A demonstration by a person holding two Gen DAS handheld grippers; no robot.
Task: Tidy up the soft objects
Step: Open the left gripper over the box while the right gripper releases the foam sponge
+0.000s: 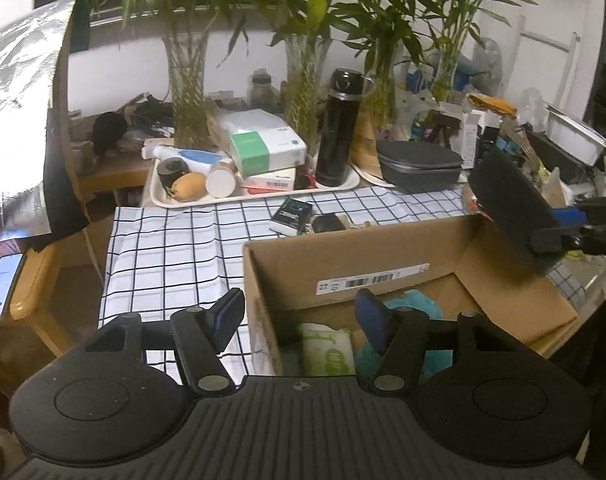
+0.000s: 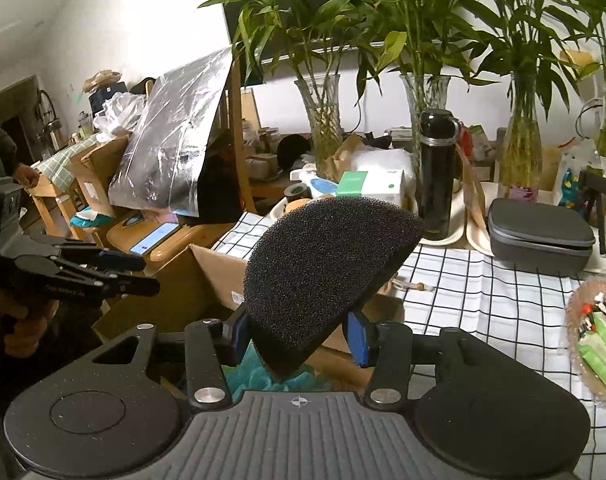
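**Asker:** On the checked tablecloth (image 1: 175,248), what sits in front of the two tools?

**Describer:** An open cardboard box (image 1: 383,248) stands on the cloth, with a white barcode label on its inner back wall. Inside lie a white and green soft pack (image 1: 329,350) and a teal fluffy item (image 1: 415,306), side by side.

**Asker:** What is the left gripper doing?

**Describer:** The left gripper (image 1: 299,314) hangs over the near left corner of the box, tilted downward. Its blue-padded fingers stand spread apart with nothing between them; one finger is outside the box wall, the other above the inside.

**Asker:** And the right one?

**Describer:** The right gripper (image 2: 299,336) pinches a black foam sponge (image 2: 327,272), shaped like a half disc, by its lower edge. The sponge stands tilted above the box, with the teal item showing just beneath it. From the left camera, the sponge appears over the far right corner of the box.

**Asker:** What lies behind?

**Describer:** Beyond the box is a white tray (image 1: 259,196) holding a black flask (image 1: 341,128), a green and white carton (image 1: 267,148) and small bottles. A grey zip case (image 1: 421,164) rests to its right. Glass vases of green bamboo (image 1: 187,80) line the wall. A lit phone (image 1: 1,284) lies on a wooden stool at far left.
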